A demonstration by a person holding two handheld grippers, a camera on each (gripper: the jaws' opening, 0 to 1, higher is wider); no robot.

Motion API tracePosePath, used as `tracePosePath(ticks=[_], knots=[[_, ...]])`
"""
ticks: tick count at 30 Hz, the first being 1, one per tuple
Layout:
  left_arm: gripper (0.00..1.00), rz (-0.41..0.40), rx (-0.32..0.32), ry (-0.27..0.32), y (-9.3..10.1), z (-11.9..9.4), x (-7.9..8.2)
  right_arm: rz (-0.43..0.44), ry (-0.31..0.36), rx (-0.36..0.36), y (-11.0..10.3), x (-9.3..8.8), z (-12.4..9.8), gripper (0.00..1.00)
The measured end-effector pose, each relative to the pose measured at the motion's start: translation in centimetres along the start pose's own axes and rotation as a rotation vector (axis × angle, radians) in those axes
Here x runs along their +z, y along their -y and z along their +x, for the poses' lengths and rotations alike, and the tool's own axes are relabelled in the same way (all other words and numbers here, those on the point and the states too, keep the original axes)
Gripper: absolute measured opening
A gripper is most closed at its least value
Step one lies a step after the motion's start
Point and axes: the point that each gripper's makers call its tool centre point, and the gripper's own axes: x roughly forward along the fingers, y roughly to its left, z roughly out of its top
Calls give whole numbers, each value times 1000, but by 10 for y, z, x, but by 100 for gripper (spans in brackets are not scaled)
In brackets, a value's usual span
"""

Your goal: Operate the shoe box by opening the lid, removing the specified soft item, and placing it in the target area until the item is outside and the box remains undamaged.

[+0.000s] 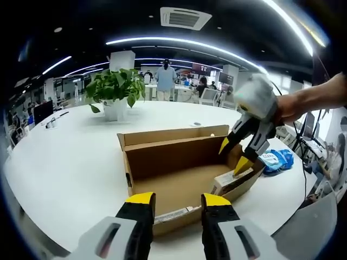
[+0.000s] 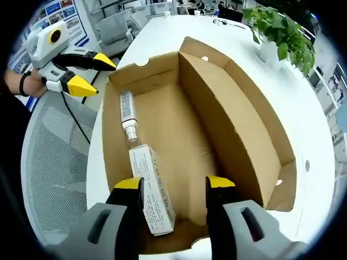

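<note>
We see the shoe box (image 2: 179, 135) open on the white table (image 1: 65, 162) — both the left gripper (image 1: 178, 199) and right gripper (image 2: 174, 185) spread apart, holding nothing; a blue soft item (image 1: 276, 160) lies beside the box.

Print on the small carton (image 2: 152, 189) is too blurred to read; the blue packet (image 1: 276, 160) sits partly hidden behind the shoe box (image 1: 179, 173).

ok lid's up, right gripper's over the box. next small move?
Probably lower the right gripper, jaws open, onto the small white carton just below it. The shoe box is open, holding only that carton and a small bottle; whether either is the soft item is unclear.
</note>
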Motion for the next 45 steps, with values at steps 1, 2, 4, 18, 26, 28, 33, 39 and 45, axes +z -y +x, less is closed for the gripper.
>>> tracePosePath(ticks=[1,2,4,18,26,28,33,39,45], knots=[[34,0,1,-1,0,0,0,2,8,20,-3,2,1,42],[34,-1,2,-2,0,0,0,1,8,43,-10,4,1,43],[34,0,1,-3,-1,1,-1,-37,-21,71,-18,1,5,44],[34,8,-4,-14,2,0,-3,-220,-247,45,-28,-35,35,22],[34,10,-9,-14,2,1,-3,-186,-240,36,-27,-35,33,19],[34,8,-9,-12,2,1,-3,-201,-233,28,-28,-34,31,19],[34,3,-8,-8,2,0,-3,-241,-237,25,-25,-35,26,19],[34,0,-10,-4,2,-1,-2,-194,-182,-24,-11,-22,6,19],[34,4,-21,-5,4,0,-3,-172,-118,-59,-6,-7,-16,19]])
